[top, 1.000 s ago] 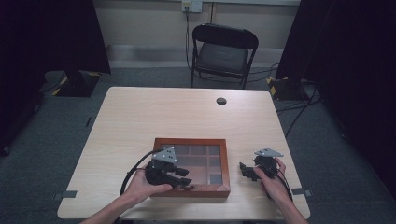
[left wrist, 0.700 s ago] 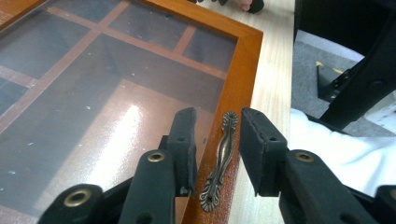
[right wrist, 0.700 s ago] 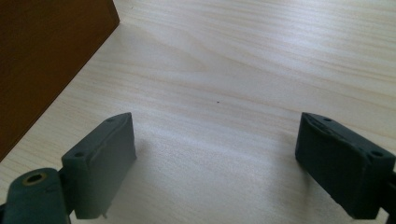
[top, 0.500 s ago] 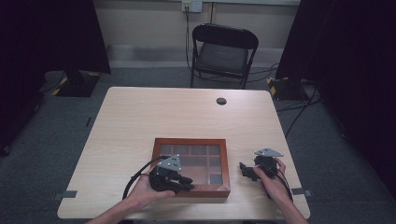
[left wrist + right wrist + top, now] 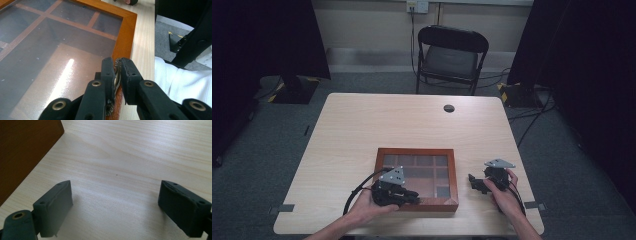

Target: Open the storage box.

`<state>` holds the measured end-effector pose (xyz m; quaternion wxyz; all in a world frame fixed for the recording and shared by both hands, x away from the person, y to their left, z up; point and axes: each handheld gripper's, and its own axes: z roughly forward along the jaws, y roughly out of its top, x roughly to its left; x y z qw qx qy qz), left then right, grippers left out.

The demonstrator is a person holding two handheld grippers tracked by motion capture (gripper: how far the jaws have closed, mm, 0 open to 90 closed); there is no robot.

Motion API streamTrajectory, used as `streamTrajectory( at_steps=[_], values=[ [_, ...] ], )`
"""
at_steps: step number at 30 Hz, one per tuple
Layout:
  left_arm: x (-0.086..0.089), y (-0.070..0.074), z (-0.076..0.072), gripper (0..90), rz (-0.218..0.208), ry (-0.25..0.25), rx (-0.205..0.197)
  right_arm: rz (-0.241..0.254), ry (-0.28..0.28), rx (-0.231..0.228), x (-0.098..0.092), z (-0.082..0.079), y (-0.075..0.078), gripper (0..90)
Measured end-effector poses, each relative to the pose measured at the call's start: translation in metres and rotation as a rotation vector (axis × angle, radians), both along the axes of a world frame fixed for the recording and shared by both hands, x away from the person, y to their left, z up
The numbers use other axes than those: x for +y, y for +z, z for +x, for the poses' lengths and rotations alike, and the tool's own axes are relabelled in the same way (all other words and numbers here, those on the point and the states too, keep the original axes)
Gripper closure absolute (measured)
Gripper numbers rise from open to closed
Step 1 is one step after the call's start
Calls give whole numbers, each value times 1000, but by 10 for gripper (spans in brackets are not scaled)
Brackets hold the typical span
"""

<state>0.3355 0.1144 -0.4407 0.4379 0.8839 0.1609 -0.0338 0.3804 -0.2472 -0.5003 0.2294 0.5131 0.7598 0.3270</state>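
Observation:
A wooden box (image 5: 416, 150) with a glass lid over several compartments lies near the table's front edge. My left gripper (image 5: 414, 196) rests over its near left part. Seen in the left gripper view, its jaws have just been closing, and the left gripper (image 5: 117, 68) is shut on a small brass clasp (image 5: 116, 78) at the front rim of the box (image 5: 126, 37). To the right of the box, my right gripper (image 5: 472, 181) lies low over the bare table (image 5: 362, 125), pointing at the box's side. In its own view the right gripper (image 5: 115, 203) is open with nothing between the jaws.
A black round plug (image 5: 449, 108) sits in the table's far middle. A black folding chair (image 5: 452, 50) stands beyond the far edge, and dark curtains hang at both sides. A white sleeve (image 5: 180, 80) shows just off the table's near edge. The box's wooden side (image 5: 22, 152) is close to the right gripper.
The left gripper's jaws have come together on the clasp at the box's front rim, and the hand has shifted slightly toward that rim. The right gripper has stayed put.

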Motion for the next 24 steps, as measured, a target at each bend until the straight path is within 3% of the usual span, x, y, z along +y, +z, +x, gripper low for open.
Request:
streamTrajectory(
  at_steps=[18, 24],
  values=[
    [-1, 2, 6, 817, 15, 5, 59, 1, 0, -1, 0, 0, 0, 116],
    [0, 6, 7, 817, -9, 8, 74, 1, 0, -1, 0, 0, 0, 116]
  ],
)
